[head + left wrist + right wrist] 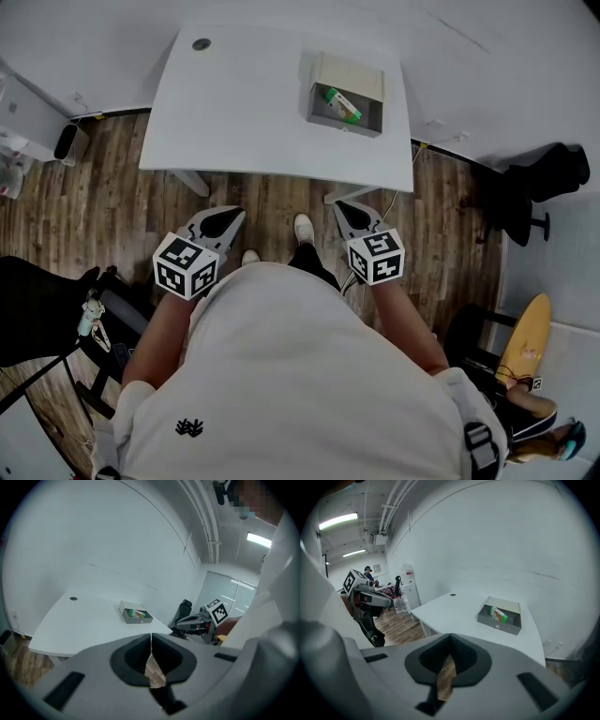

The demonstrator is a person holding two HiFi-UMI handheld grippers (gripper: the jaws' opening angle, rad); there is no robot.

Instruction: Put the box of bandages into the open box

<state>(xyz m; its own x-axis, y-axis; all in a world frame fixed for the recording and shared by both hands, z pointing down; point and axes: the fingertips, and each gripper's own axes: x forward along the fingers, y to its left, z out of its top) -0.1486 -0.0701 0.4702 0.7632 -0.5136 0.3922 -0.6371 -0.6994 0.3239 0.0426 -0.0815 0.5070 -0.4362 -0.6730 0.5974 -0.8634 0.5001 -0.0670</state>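
The green, white and orange box of bandages [343, 101] lies inside the open grey box [323, 112] at the far right of the white table [244, 103]. The same pair shows small in both gripper views: the bandage box [498, 614] sits in the grey box [499, 625], and the grey box [136, 615] stands on the table. My left gripper [225, 218] and my right gripper [350, 212] hang over the wooden floor, short of the table's near edge. Both are shut with nothing between the jaws, which meet in a thin seam.
A round cable hole [202, 44] marks the table's far left corner. A black office chair [539, 183] stands to the right of the table, and a bin [69, 142] to the left by the wall. My shoes [303, 228] are on the floor between the grippers.
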